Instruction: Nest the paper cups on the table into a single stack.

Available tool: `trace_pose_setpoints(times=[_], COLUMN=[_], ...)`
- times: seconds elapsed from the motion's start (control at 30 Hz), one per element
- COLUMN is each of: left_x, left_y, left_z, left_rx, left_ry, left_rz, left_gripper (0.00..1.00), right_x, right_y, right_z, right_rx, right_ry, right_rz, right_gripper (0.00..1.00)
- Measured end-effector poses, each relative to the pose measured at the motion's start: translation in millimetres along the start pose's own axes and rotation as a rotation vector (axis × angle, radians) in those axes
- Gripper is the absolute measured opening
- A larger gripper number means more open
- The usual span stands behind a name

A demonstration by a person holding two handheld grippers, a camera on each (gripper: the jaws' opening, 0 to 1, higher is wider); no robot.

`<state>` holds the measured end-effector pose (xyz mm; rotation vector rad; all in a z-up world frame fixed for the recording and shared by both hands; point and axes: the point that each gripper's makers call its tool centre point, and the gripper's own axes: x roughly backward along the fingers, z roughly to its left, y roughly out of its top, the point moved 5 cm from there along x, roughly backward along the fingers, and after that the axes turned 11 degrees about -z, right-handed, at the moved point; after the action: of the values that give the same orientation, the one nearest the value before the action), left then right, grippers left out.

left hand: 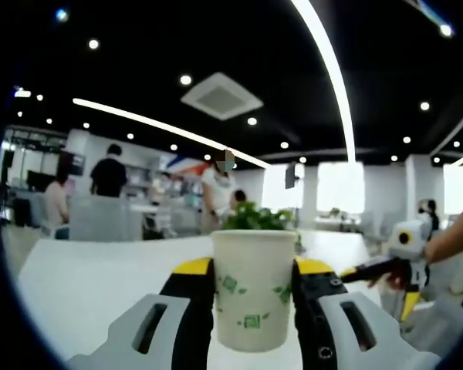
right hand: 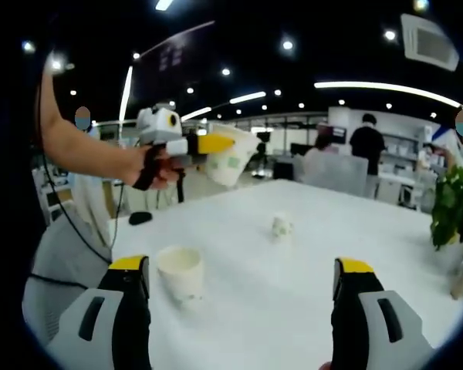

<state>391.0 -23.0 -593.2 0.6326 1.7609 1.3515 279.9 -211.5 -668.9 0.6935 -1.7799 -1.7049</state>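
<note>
Counts of things on and around the white table (right hand: pixel 309 254).
Paper cups: 2, being 1 held cup (left hand: pixel 253 287) and 1 standing cup (right hand: pixel 180 271). Grippers: 2, left gripper (left hand: pixel 253 308) and right gripper (right hand: pixel 239 308). Potted plants: 1 (right hand: pixel 455 208). Small crumpled white objects: 1 (right hand: pixel 281 226).

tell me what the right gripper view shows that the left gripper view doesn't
Right gripper view alone: a paper cup standing on the table between the open right tongs, and a small crumpled object farther out.

Left gripper view alone: the green print on the held cup up close, and the right tongs coming in from the side.

Both: the left tongs shut on that cup, the white table and a leafy plant.
</note>
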Motion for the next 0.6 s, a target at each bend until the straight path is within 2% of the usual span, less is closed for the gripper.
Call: trace_pose_setpoints(times=[0.6], left_x=[14.7], left_y=[-8.1], left_z=[-41.4], left_rx=[0.018], left_ry=[-0.065], left_rz=[-0.014], left_gripper=[0.37], right_x=[4.0], right_y=[-1.0], right_z=[2.7], right_rx=[-0.004], right_ry=[-0.01], right_rz=[-0.002], right_gripper=[0.97])
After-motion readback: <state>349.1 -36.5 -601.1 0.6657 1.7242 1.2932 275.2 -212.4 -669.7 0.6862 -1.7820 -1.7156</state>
